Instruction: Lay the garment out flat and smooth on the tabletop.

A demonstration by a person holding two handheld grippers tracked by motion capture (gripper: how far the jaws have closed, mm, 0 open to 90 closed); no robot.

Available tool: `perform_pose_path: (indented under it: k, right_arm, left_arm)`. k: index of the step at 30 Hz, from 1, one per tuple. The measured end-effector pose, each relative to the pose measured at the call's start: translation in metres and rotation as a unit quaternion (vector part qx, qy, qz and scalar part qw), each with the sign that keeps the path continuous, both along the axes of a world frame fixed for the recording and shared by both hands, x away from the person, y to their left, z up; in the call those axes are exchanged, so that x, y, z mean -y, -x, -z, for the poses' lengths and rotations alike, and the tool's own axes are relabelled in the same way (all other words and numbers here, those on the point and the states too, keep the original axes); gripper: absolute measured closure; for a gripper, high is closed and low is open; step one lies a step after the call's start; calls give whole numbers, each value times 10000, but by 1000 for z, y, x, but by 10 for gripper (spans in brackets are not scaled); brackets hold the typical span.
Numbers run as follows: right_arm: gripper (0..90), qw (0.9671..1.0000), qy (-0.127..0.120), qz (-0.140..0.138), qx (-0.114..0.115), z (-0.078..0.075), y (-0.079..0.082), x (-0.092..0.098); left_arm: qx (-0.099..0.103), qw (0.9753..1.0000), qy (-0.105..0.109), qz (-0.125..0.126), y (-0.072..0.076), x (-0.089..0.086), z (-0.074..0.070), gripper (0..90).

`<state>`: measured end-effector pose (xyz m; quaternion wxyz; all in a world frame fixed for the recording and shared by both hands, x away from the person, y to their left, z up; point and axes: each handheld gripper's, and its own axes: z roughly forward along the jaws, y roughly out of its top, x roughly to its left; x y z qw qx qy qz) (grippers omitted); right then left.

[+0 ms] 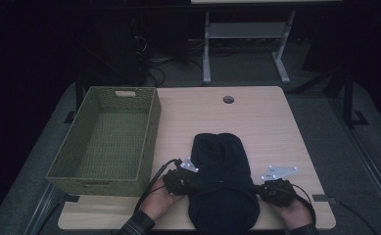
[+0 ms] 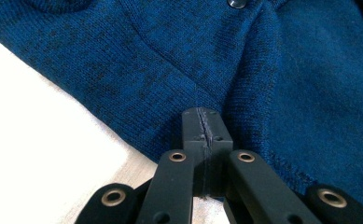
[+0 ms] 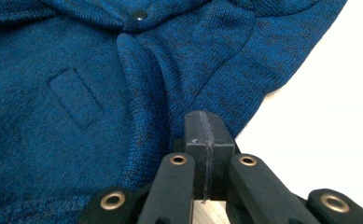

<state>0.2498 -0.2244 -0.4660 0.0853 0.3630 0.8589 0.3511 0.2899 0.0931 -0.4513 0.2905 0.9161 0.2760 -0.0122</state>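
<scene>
A dark blue knitted garment [image 1: 220,166] lies bunched on the wooden table [image 1: 271,122], its near end hanging over the front edge. My left gripper [image 1: 193,184] is at the garment's left side and my right gripper [image 1: 259,189] at its right side, each held in a hand. In the left gripper view the jaws [image 2: 202,114] are pressed together, tip against the blue knit [image 2: 272,70] near its hem. The right gripper [image 3: 206,117] is likewise shut, its tip at a fold of the knit [image 3: 53,70]. I see no cloth between either pair of jaws.
A green woven basket [image 1: 151,132] stands empty on the table's left side, close to the garment. A round cable hole [image 1: 228,99] sits near the far edge. The garment has a snap button [image 3: 138,15] and a sewn rectangular patch [image 3: 76,98]. A metal stand [image 1: 247,34] is behind the table.
</scene>
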Motion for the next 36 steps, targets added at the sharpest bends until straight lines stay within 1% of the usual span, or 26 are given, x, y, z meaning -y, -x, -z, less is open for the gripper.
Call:
perform_pose_path:
  k: [3, 6, 7, 8, 10, 11, 13, 14, 16, 17, 20, 21, 22, 23, 24, 27, 28, 30, 31, 32, 34, 35, 36]
  right_arm:
    - [894, 10000, -35, -52, 1, -2, -1, 1]
    - [895, 9997, -162, -33, 191, -10, -3, 3]
    - [895, 9994, -237, -2, 245, -14, -5, 3]
    - [895, 9991, -309, 16, 285, -18, -8, 4]
    - [895, 9990, -309, 54, 303, -21, -14, 4]
    - [896, 9990, -290, 48, 351, -22, -17, 5]
    - [896, 9987, -269, 66, 438, -25, -25, 5]
    - [896, 9985, -294, 103, 440, -26, -29, 5]
    - [896, 9982, -283, 149, 498, -29, -42, 6]
    - [896, 9981, -300, 179, 502, -30, -46, 5]
    - [896, 9979, -279, 263, 526, -29, -66, 2]
    - [897, 9976, -312, 278, 546, -27, -70, 2]
    - [897, 9979, -326, 295, 485, -25, -76, 0]
    - [897, 9981, -300, 321, 431, -23, -80, -2]
    - [897, 9982, -269, 323, 426, -21, -84, -4]
    - [898, 9982, -205, 402, 383, -12, -96, -10]
    - [898, 9983, -201, 416, 353, -9, -99, -11]
    - [898, 9987, -148, 432, 210, -2, -103, -13]
    - [899, 9989, -93, 403, 200, 0, -104, -13]
    - [900, 9990, -26, 411, 170, 3, -104, -15]
    - [900, 9988, 67, 431, 200, 2, -104, -16]
    - [900, 9987, 122, 448, 204, 2, -103, -17]
    - [900, 9984, 199, 470, 240, 2, -102, -18]
  left_arm:
    - [-16, 9999, 153, -75, -3, -1, -4, 871]
    - [65, 9994, 301, -138, -6, -1, -10, 872]
    - [116, 9993, 316, -151, -9, 0, -14, 876]
    - [154, 9991, 352, -173, -11, 0, -15, 877]
    - [245, 9985, 417, -257, -16, 1, -20, 884]
    - [296, 9980, 459, -303, -20, 2, -22, 884]
    - [364, 9976, 472, -362, -25, 3, -24, 887]
    - [408, 9974, 439, -394, -30, 3, -26, 888]
    - [460, 9967, 434, -500, -38, 3, -27, 894]
    - [517, 9959, 425, -602, -44, 3, -27, 894]
    - [565, 9947, 369, -776, -59, 4, -23, 898]
    - [554, 9941, 395, -839, -63, 3, -21, 898]
    - [532, 9938, 403, -889, -67, 3, -18, 898]
    - [502, 9936, 414, -919, -71, 3, -15, 898]
    - [453, 9935, 420, -959, -74, 4, -10, 898]
    - [419, 9941, 301, -953, -78, 8, -2, 898]
    - [434, 9943, 246, -942, -79, 9, 1, 898]
    - [435, 9945, 248, -917, -80, 11, 2, 899]
    - [476, 9945, 207, -914, -79, 12, 2, 899]
    - [492, 9946, 138, -905, -79, 12, 2, 900]
    - [551, 9946, -17, -883, -78, 13, 3, 900]
    - [600, 9944, -148, -857, -78, 13, 3, 900]
    - [604, 9943, -173, -862, -77, 12, 3, 900]
